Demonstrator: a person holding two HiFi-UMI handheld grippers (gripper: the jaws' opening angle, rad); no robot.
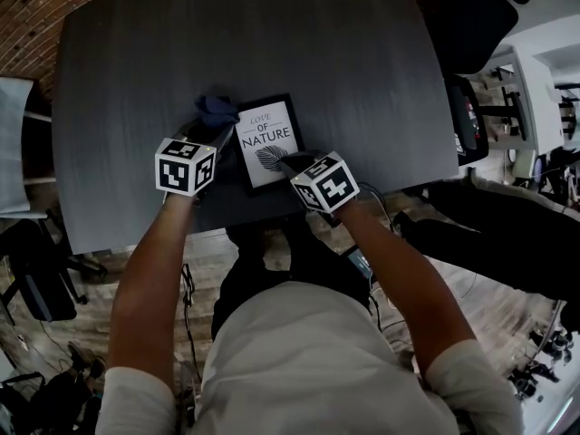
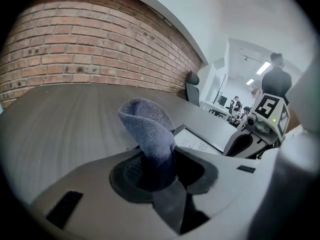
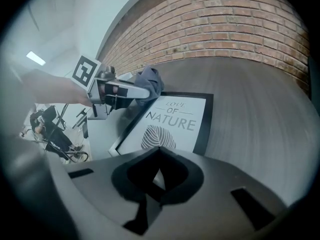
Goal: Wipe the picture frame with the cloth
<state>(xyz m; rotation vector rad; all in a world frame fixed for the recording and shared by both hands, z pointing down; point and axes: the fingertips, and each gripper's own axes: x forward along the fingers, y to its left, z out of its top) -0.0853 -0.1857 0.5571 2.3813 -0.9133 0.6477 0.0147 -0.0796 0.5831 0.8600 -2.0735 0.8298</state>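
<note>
Reaching over the near edge of the dark counter, the person holds a gripper in each hand, both forearms stretched forward.

The right gripper points steeply down at the near right corner of the picture frame. Its fingers are clenched together with nothing between them. Their tips sit at the frame's near edge, though whether they press on it cannot be told.

The frame lies flat on the counter, close to the near edge and between the two grippers. It has a black rim and a white print reading "LOVE OF NATURE" above a leaf drawing, and it sits slightly turned against the counter's edge.

The left gripper comes in from the frame's left side, its fingers grasping the cloth. The cloth is a blue-grey bunch standing up out of the fingers. It sits at the frame's far left corner, and contact with the rim is not clear.

Beyond, the counter is bare up to a brick wall, with a dark chair at the far right.
</note>
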